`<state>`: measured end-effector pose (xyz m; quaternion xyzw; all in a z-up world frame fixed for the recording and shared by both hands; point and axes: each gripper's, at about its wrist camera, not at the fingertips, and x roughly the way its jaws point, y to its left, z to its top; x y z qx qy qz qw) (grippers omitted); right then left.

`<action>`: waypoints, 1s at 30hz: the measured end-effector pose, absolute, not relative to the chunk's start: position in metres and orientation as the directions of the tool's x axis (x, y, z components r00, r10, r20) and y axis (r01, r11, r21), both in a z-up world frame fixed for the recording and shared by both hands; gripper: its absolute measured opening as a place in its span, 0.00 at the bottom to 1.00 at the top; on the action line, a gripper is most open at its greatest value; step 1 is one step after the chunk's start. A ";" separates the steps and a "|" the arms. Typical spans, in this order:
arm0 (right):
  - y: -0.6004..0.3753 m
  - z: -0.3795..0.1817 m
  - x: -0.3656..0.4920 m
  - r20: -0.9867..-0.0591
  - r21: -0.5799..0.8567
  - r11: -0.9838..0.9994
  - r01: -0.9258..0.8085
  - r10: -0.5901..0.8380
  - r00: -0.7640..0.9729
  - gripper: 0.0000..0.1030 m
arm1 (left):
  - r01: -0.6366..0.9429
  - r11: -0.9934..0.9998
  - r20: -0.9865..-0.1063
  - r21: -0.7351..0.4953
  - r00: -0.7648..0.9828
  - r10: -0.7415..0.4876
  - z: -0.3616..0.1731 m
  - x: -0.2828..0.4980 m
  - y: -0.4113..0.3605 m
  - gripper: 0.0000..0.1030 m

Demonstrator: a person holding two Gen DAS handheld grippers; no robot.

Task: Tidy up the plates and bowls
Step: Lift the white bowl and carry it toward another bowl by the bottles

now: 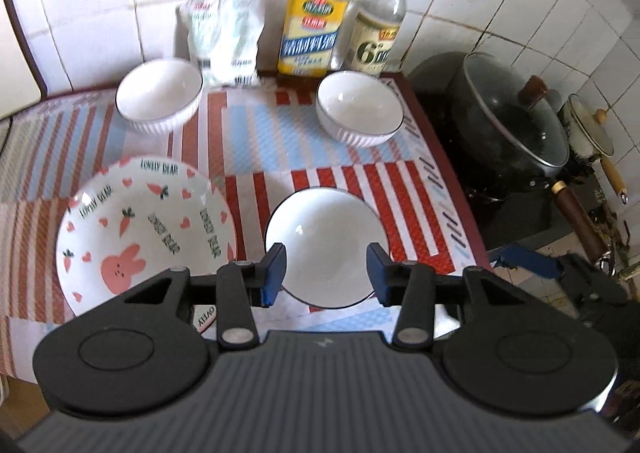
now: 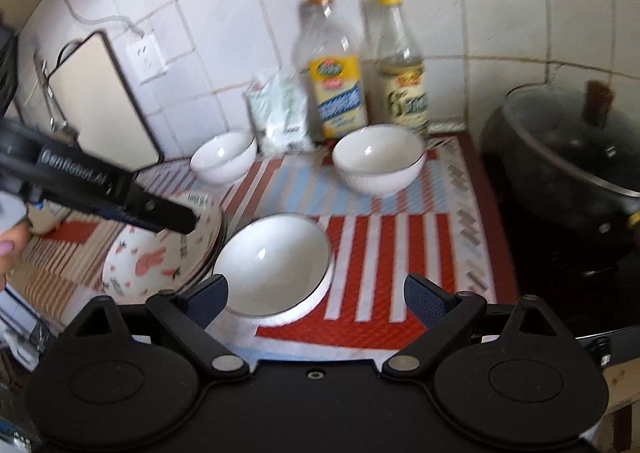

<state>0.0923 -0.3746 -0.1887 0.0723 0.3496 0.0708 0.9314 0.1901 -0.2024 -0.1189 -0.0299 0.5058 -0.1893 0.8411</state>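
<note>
Three white bowls stand on the striped mat (image 1: pixel 256 125): one near (image 1: pixel 326 241) (image 2: pixel 276 265), one far left (image 1: pixel 160 95) (image 2: pixel 224 155), one far right (image 1: pixel 358 107) (image 2: pixel 378 159). A stack of rabbit-and-carrot plates (image 1: pixel 140 229) (image 2: pixel 160 253) sits left of the near bowl. My left gripper (image 1: pixel 326 273) is open above the near bowl, empty; it also shows in the right wrist view (image 2: pixel 192 219) over the plates. My right gripper (image 2: pixel 316 295) is open and empty just before the near bowl; it also shows in the left wrist view (image 1: pixel 532 263).
Two bottles (image 1: pixel 312 25) (image 1: pixel 380 17) and a plastic bag (image 1: pixel 228 37) stand against the tiled wall. A lidded black wok (image 1: pixel 508 121) (image 2: pixel 568 157) and a small pan (image 1: pixel 592 133) sit on the stove at right. A board (image 2: pixel 100 101) leans at left.
</note>
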 end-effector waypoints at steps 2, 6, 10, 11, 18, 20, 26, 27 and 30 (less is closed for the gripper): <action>-0.381 -0.178 0.089 -0.618 0.174 0.982 -0.079 0.171 0.767 0.94 | 0.296 0.926 -0.832 -0.235 0.431 -0.349 -0.112 0.189 -0.205 0.44; -0.388 -0.161 0.090 -0.579 0.137 0.987 -0.081 0.146 0.802 0.94 | 0.307 0.922 -0.811 -0.235 0.462 -0.360 -0.104 0.190 -0.207 0.48; -0.392 -0.153 0.096 -0.551 0.127 0.989 -0.070 0.130 0.824 0.94 | 0.318 0.907 -0.774 -0.276 0.485 -0.406 -0.102 0.195 -0.204 0.49; -0.392 -0.153 0.098 -0.548 0.129 0.989 -0.068 0.128 0.826 0.94 | 0.325 0.902 -0.765 -0.282 0.491 -0.417 -0.103 0.197 -0.203 0.49; -0.388 -0.158 0.119 -0.544 0.136 0.989 -0.050 0.116 0.831 0.94 | 0.368 0.872 -0.718 -0.323 0.505 -0.479 -0.109 0.219 -0.208 0.53; -0.386 -0.160 0.127 -0.547 0.128 0.991 -0.046 0.109 0.830 0.94 | 0.375 0.868 -0.716 -0.324 0.503 -0.484 -0.112 0.228 -0.209 0.53; -0.389 -0.174 0.156 -0.560 0.120 0.993 -0.016 0.081 0.825 0.94 | 0.409 0.847 -0.712 -0.338 0.477 -0.515 -0.128 0.261 -0.213 0.54; -0.391 -0.178 0.161 -0.560 0.125 0.992 -0.017 0.085 0.824 0.94 | 0.419 0.846 -0.715 -0.330 0.475 -0.514 -0.131 0.266 -0.216 0.54; -0.401 -0.194 0.180 -0.575 0.156 0.988 -0.008 0.097 0.813 0.94 | 0.440 0.847 -0.734 -0.298 0.462 -0.498 -0.141 0.283 -0.226 0.54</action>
